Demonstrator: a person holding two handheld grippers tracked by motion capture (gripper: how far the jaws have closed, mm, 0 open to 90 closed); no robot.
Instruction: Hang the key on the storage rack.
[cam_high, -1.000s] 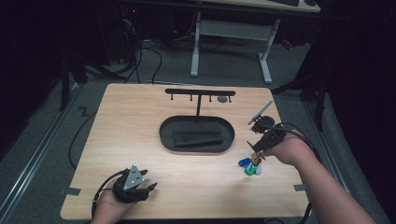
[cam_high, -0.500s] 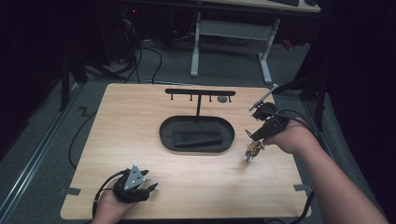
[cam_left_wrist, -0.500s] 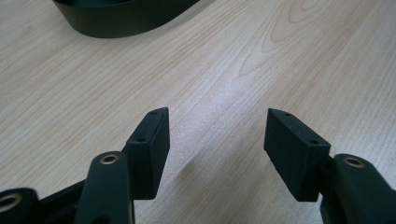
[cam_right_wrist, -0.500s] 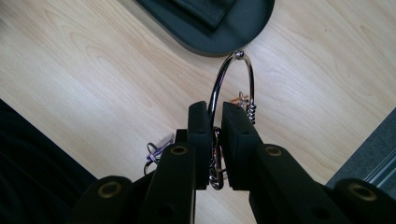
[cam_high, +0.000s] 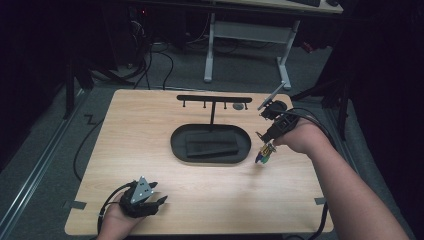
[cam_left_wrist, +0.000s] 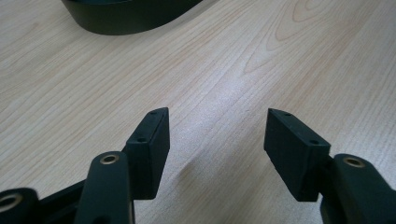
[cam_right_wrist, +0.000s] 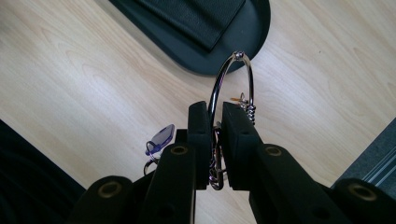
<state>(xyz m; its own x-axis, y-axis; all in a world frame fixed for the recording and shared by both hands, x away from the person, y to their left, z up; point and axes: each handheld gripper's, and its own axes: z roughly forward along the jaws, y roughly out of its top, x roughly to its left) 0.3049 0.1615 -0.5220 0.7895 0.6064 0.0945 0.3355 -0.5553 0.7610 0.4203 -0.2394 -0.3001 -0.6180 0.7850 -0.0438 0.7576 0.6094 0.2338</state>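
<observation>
My right gripper (cam_right_wrist: 214, 140) clamps the key ring (cam_right_wrist: 231, 88) above the table (cam_high: 150, 165), beside the black tray (cam_high: 180, 145), apparently for hanging on the hook rack (cam_high: 214, 99). Left gripper (cam_left_wrist: 215, 140) rests on the table, jaws apart, empty.

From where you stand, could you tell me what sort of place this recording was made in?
Probably a lab or workshop test station rather than a home. A bare wooden table sits in a dark room with cables on the floor, and it carries a staged set: a black oval tray and a hook rack.
</observation>
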